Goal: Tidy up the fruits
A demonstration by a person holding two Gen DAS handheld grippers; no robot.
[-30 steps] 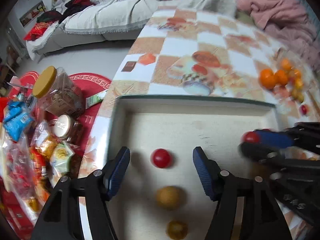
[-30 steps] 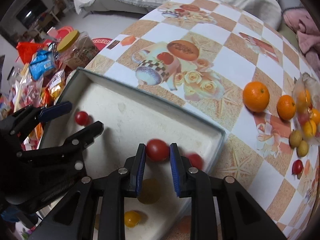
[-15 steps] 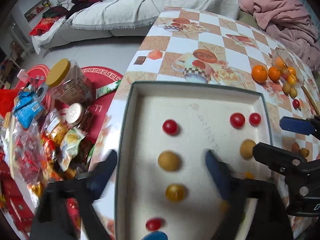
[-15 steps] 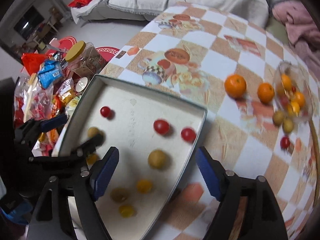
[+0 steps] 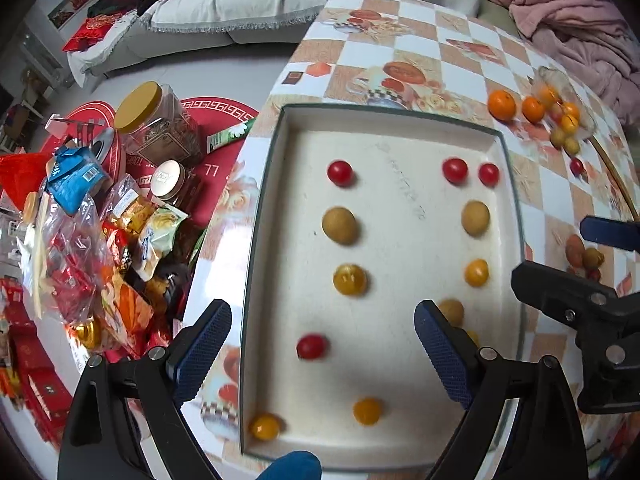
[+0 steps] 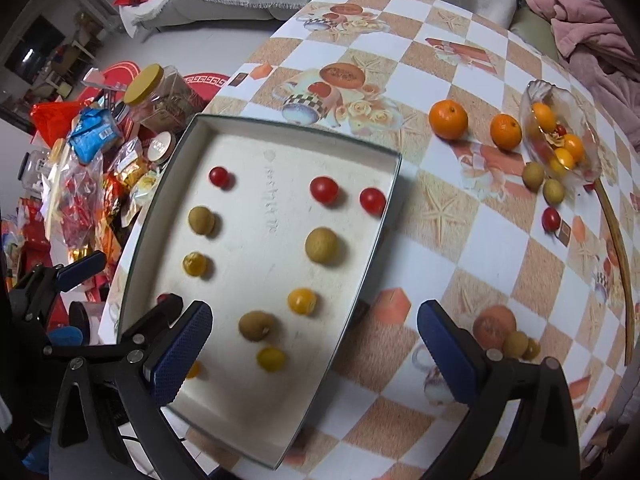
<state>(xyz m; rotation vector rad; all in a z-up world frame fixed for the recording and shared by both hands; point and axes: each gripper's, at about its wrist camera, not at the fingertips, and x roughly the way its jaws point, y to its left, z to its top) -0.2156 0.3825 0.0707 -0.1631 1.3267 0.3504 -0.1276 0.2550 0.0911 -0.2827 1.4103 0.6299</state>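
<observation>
A white tray [image 5: 400, 128] [image 6: 384, 216] lies on the checked table. In it lie red cherry tomatoes [image 5: 455, 170] [image 6: 324, 189], brown longans [image 5: 339, 220] [image 6: 321, 246] and yellow fruits [image 5: 350, 279] [image 6: 302, 300] in two columns. My left gripper [image 5: 322, 342] is open and empty, raised above the tray's near end. My right gripper [image 6: 314, 340] is open and empty, raised above the tray's right rim. Two oranges [image 6: 448, 120] and a tipped glass bowl of fruit [image 6: 560, 136] lie on the table to the right.
Loose longans [image 6: 533, 176] and a cherry tomato [image 6: 550, 218] lie beside the bowl. A wooden stick [image 6: 618, 248] runs along the table's right side. Snack bags and a yellow-lidded jar [image 5: 156, 124] crowd the floor on the left. A sofa stands behind.
My right gripper opened and let a red tomato go into the tray's far right row. Both grippers pulled back and up, away from the tray.
</observation>
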